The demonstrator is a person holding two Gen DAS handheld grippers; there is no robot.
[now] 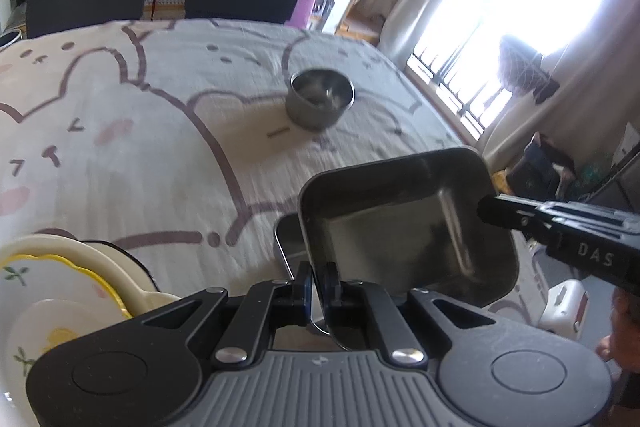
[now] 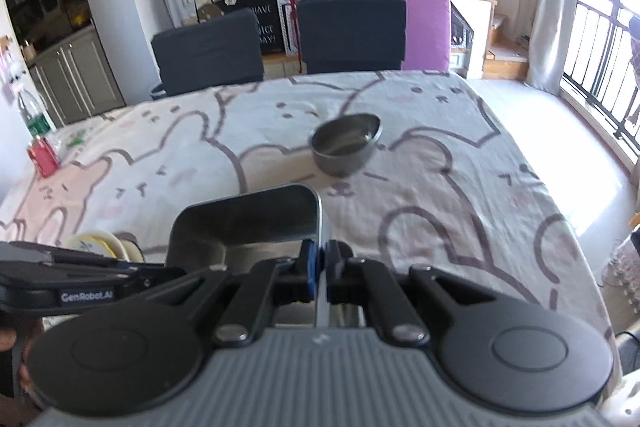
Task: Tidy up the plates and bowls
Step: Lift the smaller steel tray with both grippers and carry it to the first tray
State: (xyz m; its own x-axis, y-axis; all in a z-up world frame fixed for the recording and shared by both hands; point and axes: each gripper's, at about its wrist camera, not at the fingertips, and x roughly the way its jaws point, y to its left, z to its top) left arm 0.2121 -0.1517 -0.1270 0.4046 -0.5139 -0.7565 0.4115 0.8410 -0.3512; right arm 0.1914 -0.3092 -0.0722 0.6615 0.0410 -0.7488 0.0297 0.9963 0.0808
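A dark rectangular metal tray (image 1: 404, 227) hangs tilted above the table, held from two sides. My left gripper (image 1: 318, 283) is shut on its near rim. My right gripper (image 1: 492, 213) comes in from the right and pinches the tray's right wall. In the right wrist view, the right gripper (image 2: 320, 267) is shut on the rim of that tray (image 2: 248, 219), and the left gripper (image 2: 168, 271) reaches in from the left. A second silver tray (image 1: 286, 239) shows just beneath it. A round steel bowl (image 1: 320, 99) (image 2: 344, 143) stands farther out on the table.
A stack of cream and yellow ceramic plates (image 1: 60, 279) (image 2: 100, 243) sits at the near left. The table carries a bear-print cloth (image 1: 140, 147). A red pack (image 2: 42, 155) and a bottle (image 2: 34, 115) stand at the far left edge. Two dark chairs (image 2: 352, 31) are behind the table.
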